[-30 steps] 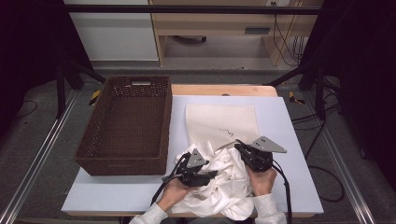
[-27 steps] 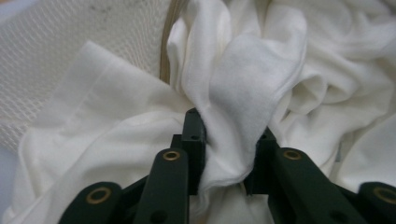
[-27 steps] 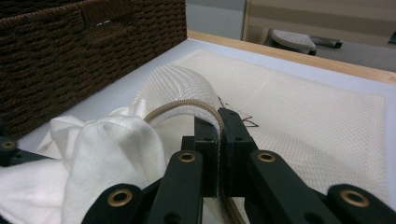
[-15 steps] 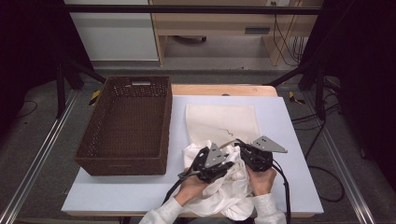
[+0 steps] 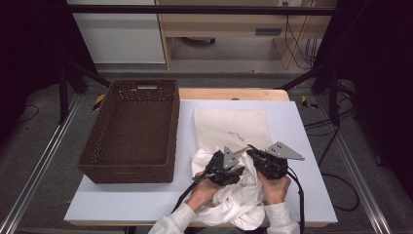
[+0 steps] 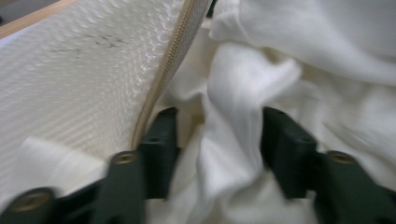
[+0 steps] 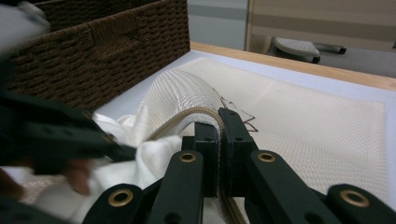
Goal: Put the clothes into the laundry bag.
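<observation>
Gripping: the mesh laundry bag's (image 7: 299, 116) zipper edge (image 7: 198, 114) is clamped by the right hand-held gripper (image 7: 218, 122).
Left hand-held gripper (image 6: 215, 140): jaws just widened, parted around unpinched white cloth (image 6: 243, 102).
Place: surface's (image 5: 302, 126) near edge, right of the wicker basket (image 5: 131, 131).

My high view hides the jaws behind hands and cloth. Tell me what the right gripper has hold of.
Observer: The right gripper is shut on the mesh bag at its zipper edge, lifting that edge into an arch.
Operator: Now report the left jaws.
Observer: The left gripper has just been opening. A fold of white cloth lies loose between its jaws, not clamped.
</observation>
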Tool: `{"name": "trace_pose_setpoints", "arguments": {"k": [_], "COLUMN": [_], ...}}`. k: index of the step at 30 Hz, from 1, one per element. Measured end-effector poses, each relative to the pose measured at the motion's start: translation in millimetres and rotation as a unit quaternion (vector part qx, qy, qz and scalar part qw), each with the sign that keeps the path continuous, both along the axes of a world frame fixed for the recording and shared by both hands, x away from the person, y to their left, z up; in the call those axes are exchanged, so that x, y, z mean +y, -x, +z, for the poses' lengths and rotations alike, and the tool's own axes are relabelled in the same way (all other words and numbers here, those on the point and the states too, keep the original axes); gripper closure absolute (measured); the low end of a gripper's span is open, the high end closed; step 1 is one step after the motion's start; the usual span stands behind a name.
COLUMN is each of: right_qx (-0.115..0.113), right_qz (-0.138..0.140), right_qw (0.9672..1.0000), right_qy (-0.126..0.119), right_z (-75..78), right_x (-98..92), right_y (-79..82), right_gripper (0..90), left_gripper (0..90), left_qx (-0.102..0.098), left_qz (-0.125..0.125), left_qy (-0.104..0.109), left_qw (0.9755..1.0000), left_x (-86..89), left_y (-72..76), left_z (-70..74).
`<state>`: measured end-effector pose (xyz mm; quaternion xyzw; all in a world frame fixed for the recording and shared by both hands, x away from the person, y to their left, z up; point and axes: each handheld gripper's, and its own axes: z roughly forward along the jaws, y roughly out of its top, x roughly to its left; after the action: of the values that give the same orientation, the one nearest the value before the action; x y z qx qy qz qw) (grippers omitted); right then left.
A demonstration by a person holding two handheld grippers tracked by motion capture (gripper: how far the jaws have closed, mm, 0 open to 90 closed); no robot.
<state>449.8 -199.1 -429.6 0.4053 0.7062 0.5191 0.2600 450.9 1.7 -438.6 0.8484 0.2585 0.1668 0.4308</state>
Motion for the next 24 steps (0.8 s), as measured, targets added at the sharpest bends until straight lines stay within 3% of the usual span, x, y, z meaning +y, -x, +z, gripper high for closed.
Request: {"name": "trace_pose_setpoints", "arguments": {"k": [1,2,5,6,9,11,12,15,19,22,24], "right_qx": [0.0,0.001,0.0,0.001,0.001,0.003,0.004,0.004,0.005,0.006,0.006], "right_qz": [0.0,-0.001,-0.001,-0.002,-0.003,-0.001,0.0,0.001,0.003,0.003,0.003], "right_qw": [1.0,1.0,1.0,1.0,1.0,1.0,1.0,0.9999,0.9999,0.9999,0.9999], "right_qy": [0.0,0.001,0.003,0.006,0.007,0.008,0.009,0.013,0.012,0.012,0.011], "right_z": [0.0,-0.8,-1.2,-1.4,-1.7,-2.7,-3.5,-4.0,-3.9,-3.7,-3.8], "right_x": [0.0,0.1,0.6,1.3,1.6,2.2,3.1,4.5,3.9,4.2,4.1], "right_y": [0.0,-0.5,-0.6,-0.3,-0.3,-1.5,-1.8,-1.6,-2.0,-1.7,-1.9], "right_gripper": [87.0,86.9,86.9,86.9,86.9,86.9,86.9,86.9,86.9,86.9,87.0], "left_gripper": [31.4,27.7,23.9,23.3,23.2,23.9,25.8,37.8,61.6,80.2,81.1], "left_qx": [0.0,-0.001,-0.001,0.008,0.021,0.047,0.067,0.063,0.037,0.018,0.008], "left_qz": [0.0,-0.002,-0.002,-0.002,0.003,0.005,0.003,0.0,0.009,0.012,0.014], "left_qy": [0.0,-0.007,-0.015,-0.016,-0.022,-0.003,0.014,0.018,0.008,0.02,0.028], "left_qw": [1.0,1.0,0.9999,0.9998,0.9995,0.9989,0.9977,0.9979,0.9993,0.9996,0.9995], "left_x": [0.0,13.1,28.6,42.9,51.7,56.2,56.5,52.6,48.5,50.2,52.4], "left_y": [0.0,5.6,11.8,16.2,16.9,12.9,9.2,7.1,10.8,16.9,20.7], "left_z": [0.0,6.0,7.9,2.4,-9.3,-20.3,-24.0,-25.1,-19.9,-9.0,-0.6]}}
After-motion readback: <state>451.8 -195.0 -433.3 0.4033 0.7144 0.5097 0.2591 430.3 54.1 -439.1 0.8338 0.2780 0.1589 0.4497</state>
